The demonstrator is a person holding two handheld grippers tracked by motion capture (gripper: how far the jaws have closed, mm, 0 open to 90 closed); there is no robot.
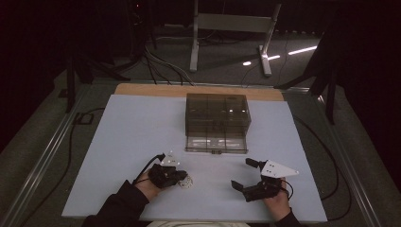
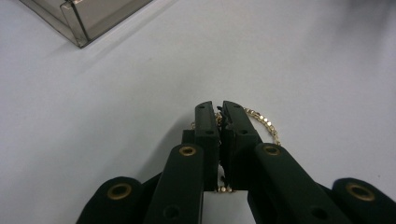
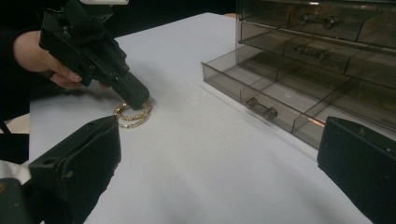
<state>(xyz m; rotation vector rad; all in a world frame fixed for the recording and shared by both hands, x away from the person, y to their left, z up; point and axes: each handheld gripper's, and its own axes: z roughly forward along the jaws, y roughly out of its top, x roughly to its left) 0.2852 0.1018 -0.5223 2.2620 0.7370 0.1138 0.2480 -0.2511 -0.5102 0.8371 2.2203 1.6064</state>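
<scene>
Left gripper (image 1: 182,179) sits near the front edge of the bench (image 1: 127,127), left of centre, tipped down onto the chain (image 3: 133,114). Its fingers (image 2: 208,126) are closed, nearly touching each other, with gold links pinched between them. In the left gripper view the chain loops out to the right of the tips and a few links show below the pads. From the right gripper view, the left gripper's nose presses into the far side of the chain, which lies coiled flat on the white sheet. The chain is still on the bench surface, not lifted.

Right gripper (image 1: 247,176) is near the front edge too, right of centre, well apart from the left gripper and the chain. Its fingers (image 3: 88,158) stand wide open with nothing between them; just bare sheet in the gap. It points across toward the left gripper.

Box (image 1: 217,118) is a smoky clear drawer unit at the back centre of the bench, near the far edge. Its bottom drawer (image 3: 261,93) is pulled out toward the front, with dividers visible inside. In these views the compartments look empty. Upper drawers are shut, handles showing. The chain is well apart from the box, off its front-left corner.

Hands come in from the front edge, dark sleeves on both.
</scene>
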